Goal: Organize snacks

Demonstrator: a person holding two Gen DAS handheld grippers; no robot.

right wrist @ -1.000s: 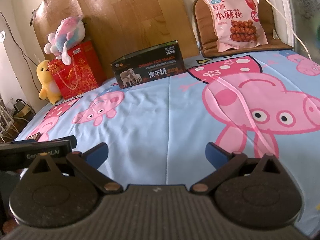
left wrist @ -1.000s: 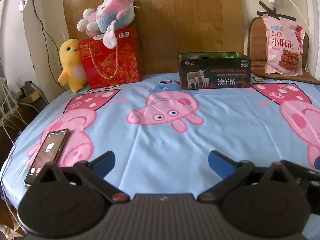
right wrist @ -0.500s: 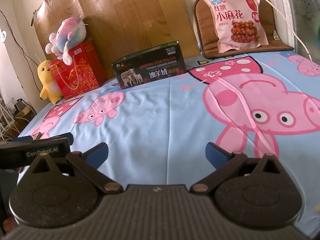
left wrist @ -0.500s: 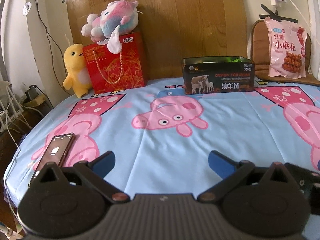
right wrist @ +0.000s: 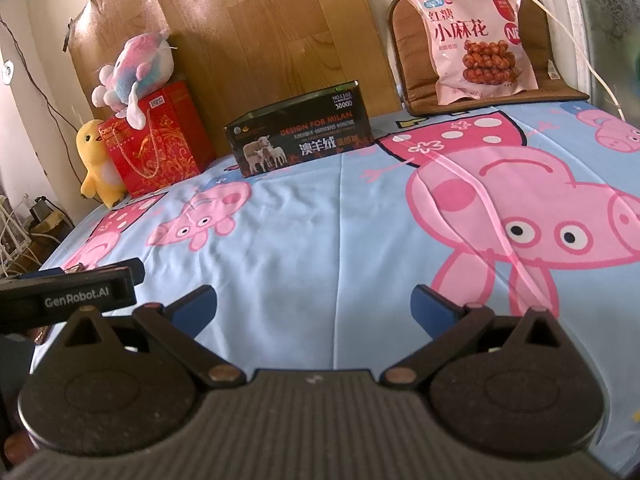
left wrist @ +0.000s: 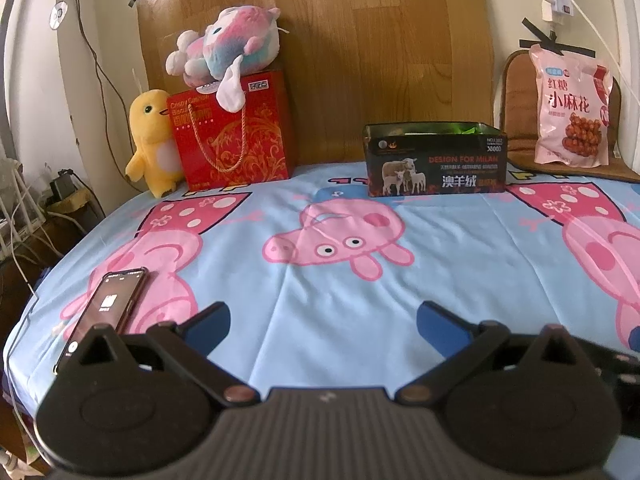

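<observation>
A pink snack bag [left wrist: 572,108] leans upright on a brown cushion at the far right; it also shows in the right wrist view [right wrist: 478,36]. A dark open-topped box [left wrist: 436,160] with sheep printed on it stands at the back of the bed, also seen from the right [right wrist: 300,128]. My left gripper [left wrist: 323,322] is open and empty above the near edge of the bed. My right gripper [right wrist: 314,306] is open and empty, to the right of the left one, whose body [right wrist: 68,300] shows at the left.
A red gift bag [left wrist: 232,132] with a pastel plush [left wrist: 228,48] on it and a yellow duck plush [left wrist: 154,140] stand at the back left. A phone [left wrist: 106,304] lies near the left front edge. The bed wears a blue pig-print sheet [left wrist: 460,248].
The left gripper has lifted and pulled back a little, so the bed and box sit lower in its view. The right gripper has barely moved. Both stay open.
</observation>
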